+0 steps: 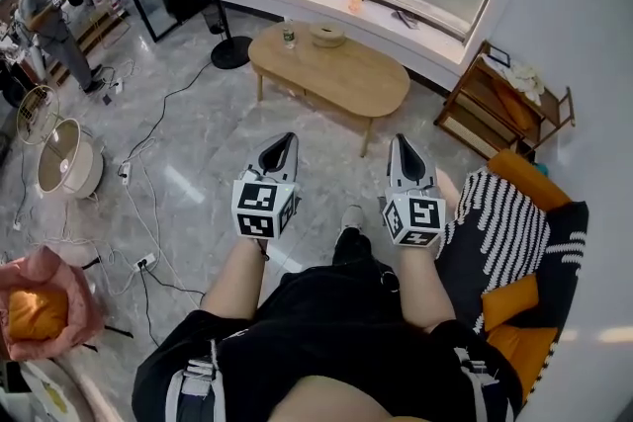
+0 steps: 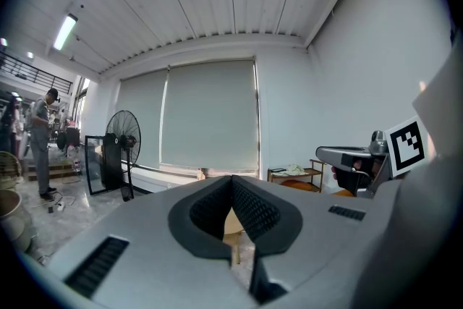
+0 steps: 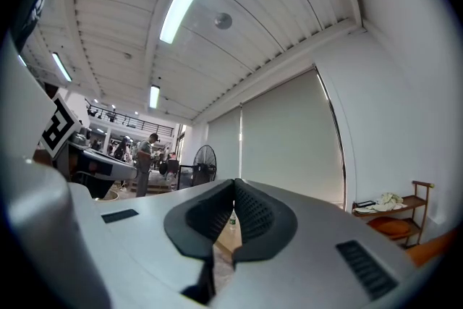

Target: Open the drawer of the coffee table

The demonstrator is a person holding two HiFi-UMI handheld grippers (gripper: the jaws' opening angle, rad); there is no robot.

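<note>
None of the task looks done. In the head view the oval wooden coffee table [image 1: 336, 74] stands across the floor [image 1: 198, 153], well apart from both tools. No drawer can be made out on it from this angle, so I judge that the approach, the hold on the drawer front and the pull are all left to do. That view also shows the person seated with forearms out over the knees. The left gripper [image 1: 285, 145] and the right gripper [image 1: 402, 147] are side by side, and both are aimed toward the table. In the left gripper view the ribbed pads [image 2: 249, 210] meet at their tips with nothing between them. The tool points roughly level, a sliver of the table's wood shows far off through the slit below the tips, and the other gripper juts in at the right edge. In the right gripper view those jaws are likewise pressed together and empty, pointing level. The tabletop and a small bottle [image 3: 232, 218] standing on it show through the narrow gap, and a standing fan [image 3: 205, 159] shows beyond.
</note>
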